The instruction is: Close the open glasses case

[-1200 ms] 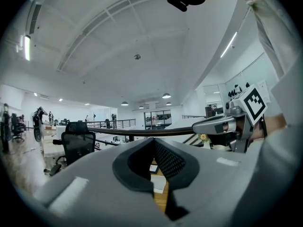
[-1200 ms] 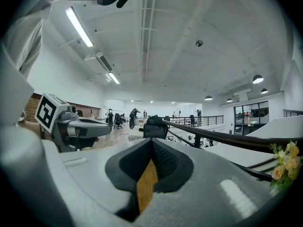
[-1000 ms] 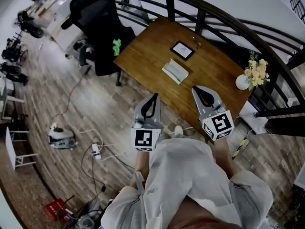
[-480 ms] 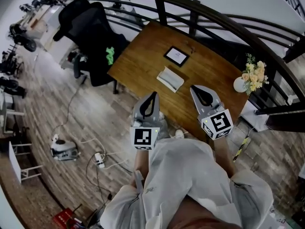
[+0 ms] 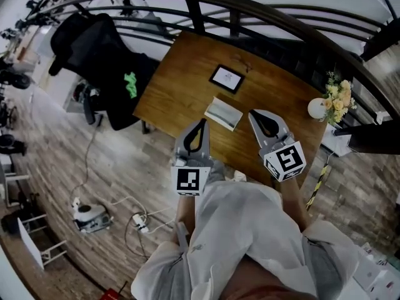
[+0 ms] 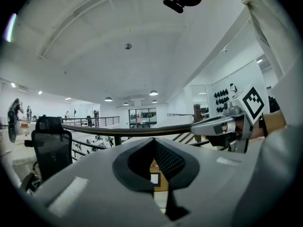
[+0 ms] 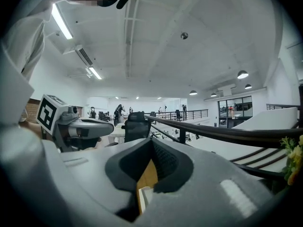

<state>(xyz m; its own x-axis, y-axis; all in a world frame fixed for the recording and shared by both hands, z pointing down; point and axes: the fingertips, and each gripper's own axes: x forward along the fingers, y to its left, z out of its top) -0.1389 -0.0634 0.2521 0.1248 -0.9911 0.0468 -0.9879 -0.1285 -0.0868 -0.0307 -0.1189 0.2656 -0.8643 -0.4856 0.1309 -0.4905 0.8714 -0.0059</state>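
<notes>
Your left gripper (image 5: 202,124) and right gripper (image 5: 254,114) are both held out in front of you, side by side. Each has its two grey, smooth-shelled jaws brought together at the tips. Only a teardrop-shaped hollow lined with black ribbed padding is left behind the tips, and nothing is clamped in either one. Each gripper view confirms it: just a thin slit shows below the padding. Through the right one you can see a strip of brown wood and a pale corner.

The glasses case (image 5: 223,113) is a pale, flat rectangle lying open on the wooden table (image 5: 181,74), near the table's 6 o'clock edge, the side closest to you. In the head view it sits between the two gripper tips and slightly beyond them. It is at about 1 o'clock from your left tip and 9 o'clock from your right. Neither gripper is on it.

The tabletop is warm brown with a smooth, grained finish and squared corners. At 12 o'clock from the case lies a flat dark-bordered frame (image 5: 227,78) with a light centre. At 3 o'clock, near the table's edge, stands a round white vase (image 5: 317,109) holding pale yellow and pink flowers (image 5: 340,100). A black mesh-backed office chair (image 5: 94,49) stands off the table at 9 o'clock. A dark curved railing (image 5: 269,17) runs past the far side.
</notes>
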